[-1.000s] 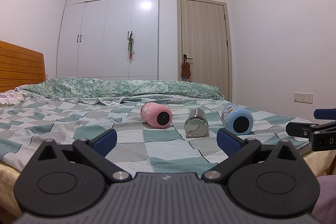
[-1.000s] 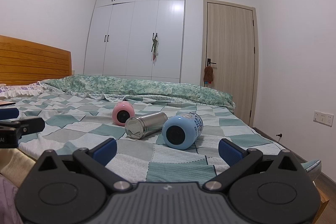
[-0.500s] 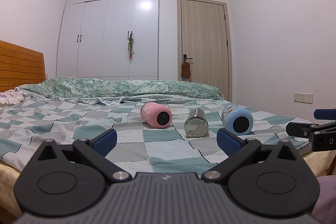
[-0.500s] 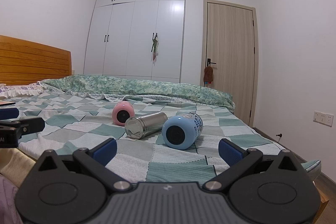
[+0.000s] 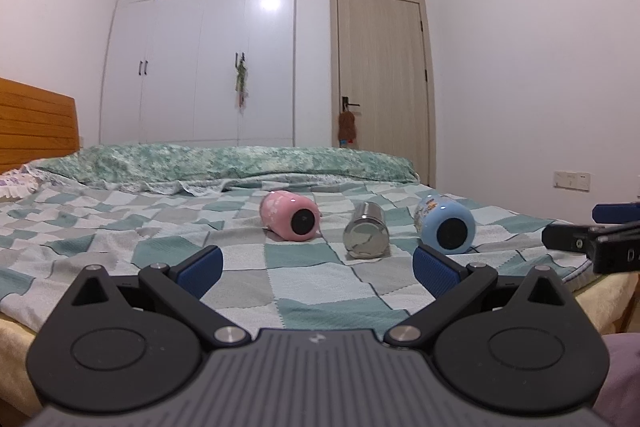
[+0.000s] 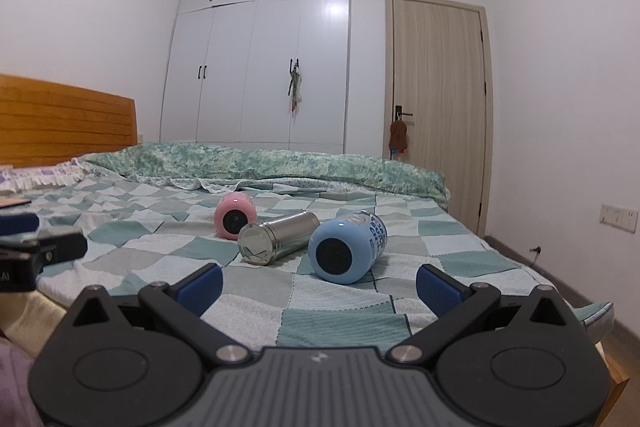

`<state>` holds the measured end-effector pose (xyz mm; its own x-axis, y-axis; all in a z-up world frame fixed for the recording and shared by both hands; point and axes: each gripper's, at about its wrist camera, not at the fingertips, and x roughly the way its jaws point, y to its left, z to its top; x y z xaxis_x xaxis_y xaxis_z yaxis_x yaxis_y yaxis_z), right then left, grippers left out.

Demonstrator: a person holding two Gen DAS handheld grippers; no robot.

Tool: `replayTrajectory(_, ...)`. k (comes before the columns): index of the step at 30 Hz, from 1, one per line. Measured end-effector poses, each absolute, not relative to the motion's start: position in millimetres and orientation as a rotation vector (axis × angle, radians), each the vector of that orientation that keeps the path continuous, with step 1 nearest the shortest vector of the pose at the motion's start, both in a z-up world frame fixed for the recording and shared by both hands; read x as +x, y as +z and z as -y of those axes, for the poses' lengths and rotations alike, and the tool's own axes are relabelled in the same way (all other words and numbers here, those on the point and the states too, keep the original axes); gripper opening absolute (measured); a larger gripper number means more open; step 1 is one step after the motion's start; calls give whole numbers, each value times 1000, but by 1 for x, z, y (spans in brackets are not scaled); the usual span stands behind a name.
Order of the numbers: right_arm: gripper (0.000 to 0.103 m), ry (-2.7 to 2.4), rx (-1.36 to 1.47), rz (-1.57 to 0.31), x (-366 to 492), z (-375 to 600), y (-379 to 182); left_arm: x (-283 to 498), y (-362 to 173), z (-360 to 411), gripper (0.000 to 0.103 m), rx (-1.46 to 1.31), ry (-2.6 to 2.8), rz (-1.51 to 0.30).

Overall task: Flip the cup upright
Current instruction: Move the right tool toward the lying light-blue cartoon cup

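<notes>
Three cups lie on their sides on the checked bedspread, bottoms toward me: a pink cup [image 5: 289, 215] on the left, a steel cup [image 5: 366, 236] in the middle, a blue cup [image 5: 446, 228] on the right. In the right wrist view they show as pink cup [image 6: 235, 215], steel cup [image 6: 276, 236] and blue cup [image 6: 346, 246]. My left gripper [image 5: 318, 265] is open and empty, short of the cups at the bed's near edge. My right gripper [image 6: 319, 285] is open and empty, nearest the blue cup.
The bed [image 5: 120, 227] has a rolled green quilt [image 5: 224, 163] behind the cups and a wooden headboard [image 6: 60, 123] at the left. A white wardrobe [image 5: 200, 67] and a closed door [image 5: 380, 83] stand beyond. The right gripper's fingers [image 5: 576, 241] show at the right edge.
</notes>
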<state>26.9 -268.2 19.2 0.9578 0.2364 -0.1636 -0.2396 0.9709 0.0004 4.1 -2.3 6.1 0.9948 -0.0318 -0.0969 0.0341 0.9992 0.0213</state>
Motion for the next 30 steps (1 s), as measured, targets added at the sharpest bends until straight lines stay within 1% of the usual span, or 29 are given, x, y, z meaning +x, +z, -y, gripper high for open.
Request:
replayTrajectory(11,103,198,-61,-179,73,312,42,60,38,51,103,104,-111,-153)
replayTrajectory(20,103,176,-103,-226,130,351,54,140,61,102,103,148,-183,-247)
replayTrajectory(26,103,195,-125,-299,174,368,57,194,69,127,103,140,-223,-322)
replayTrajectory(30,103,200,-144,-358,204,380,59,236,73,141,103,124,-232,-408)
